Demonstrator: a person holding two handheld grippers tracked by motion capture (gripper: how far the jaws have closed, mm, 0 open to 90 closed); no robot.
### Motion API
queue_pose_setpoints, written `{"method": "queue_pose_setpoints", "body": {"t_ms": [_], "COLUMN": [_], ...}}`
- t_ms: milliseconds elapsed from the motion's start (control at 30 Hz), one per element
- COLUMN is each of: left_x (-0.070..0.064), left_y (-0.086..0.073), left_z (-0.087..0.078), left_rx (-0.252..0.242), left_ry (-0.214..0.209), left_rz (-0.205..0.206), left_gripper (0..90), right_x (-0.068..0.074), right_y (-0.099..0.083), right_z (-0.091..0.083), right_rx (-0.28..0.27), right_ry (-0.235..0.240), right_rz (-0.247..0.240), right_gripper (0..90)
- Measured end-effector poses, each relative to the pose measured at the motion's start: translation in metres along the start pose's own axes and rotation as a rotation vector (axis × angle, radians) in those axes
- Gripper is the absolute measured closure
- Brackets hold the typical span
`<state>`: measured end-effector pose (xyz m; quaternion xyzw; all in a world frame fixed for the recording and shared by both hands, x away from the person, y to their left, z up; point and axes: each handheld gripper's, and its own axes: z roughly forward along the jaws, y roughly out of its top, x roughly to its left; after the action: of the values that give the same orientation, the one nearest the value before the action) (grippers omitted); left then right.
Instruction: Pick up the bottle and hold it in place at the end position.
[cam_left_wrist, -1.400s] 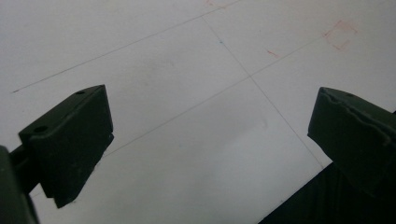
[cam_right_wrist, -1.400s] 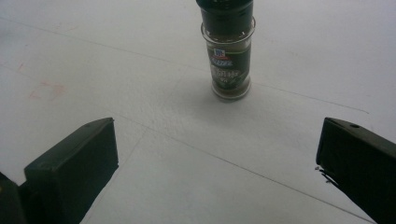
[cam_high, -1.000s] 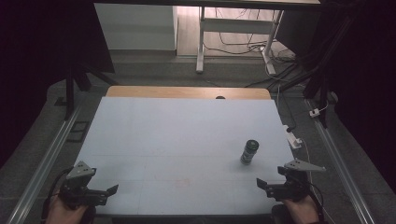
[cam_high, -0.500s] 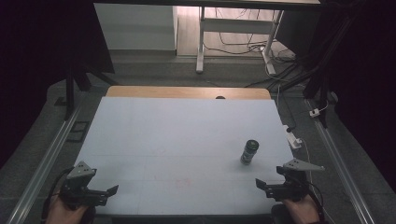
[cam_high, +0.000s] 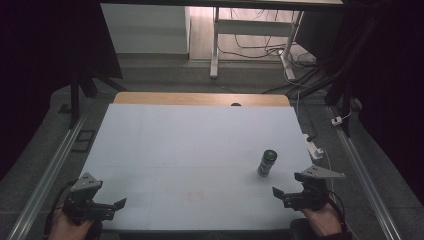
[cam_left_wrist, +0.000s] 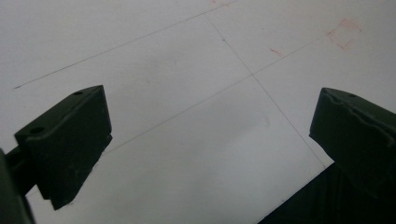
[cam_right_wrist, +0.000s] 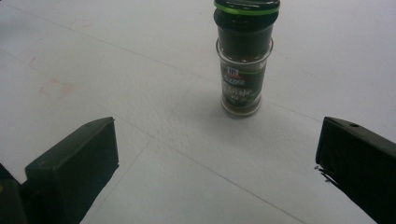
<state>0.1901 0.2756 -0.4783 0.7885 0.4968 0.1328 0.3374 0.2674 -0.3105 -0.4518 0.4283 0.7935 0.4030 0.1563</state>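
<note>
Centrally in the right gripper view, an upright spice jar (cam_right_wrist: 243, 58) stands on the white table (cam_high: 190, 145), near the right gripper (cam_high: 280, 193), whose spread, empty jaws face it, presumably for approach. Left gripper (cam_high: 116, 206), likewise spread, waits well apart.

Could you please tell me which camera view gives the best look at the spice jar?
The right gripper view: the spice jar stands upright, close, label visible. In the high view it is small and distant.
</note>
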Motion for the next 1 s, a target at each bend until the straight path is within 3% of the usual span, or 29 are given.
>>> {"method": "queue_pose_setpoints", "body": {"t_ms": [333, 633, 1000], "left_x": [0.000, 0.000, 0.000], "left_y": [0.000, 0.000, 0.000], "left_z": [0.000, 0.000, 0.001], "left_rx": [0.002, 0.003, 0.006], "left_ry": [0.001, 0.002, 0.003], "left_rz": [-0.003, -0.002, -0.004], "left_gripper": [0.0, 0.0, 0.0], "right_x": [-0.006, -0.016, -0.027], "right_y": [0.005, 0.012, 0.019], "right_z": [0.017, 0.036, 0.061], "right_rx": [0.016, 0.042, 0.053], "right_ry": [0.012, -0.010, 0.007], "right_rz": [-0.015, -0.049, -0.052], "right_gripper": [0.0, 0.0, 0.0]}}
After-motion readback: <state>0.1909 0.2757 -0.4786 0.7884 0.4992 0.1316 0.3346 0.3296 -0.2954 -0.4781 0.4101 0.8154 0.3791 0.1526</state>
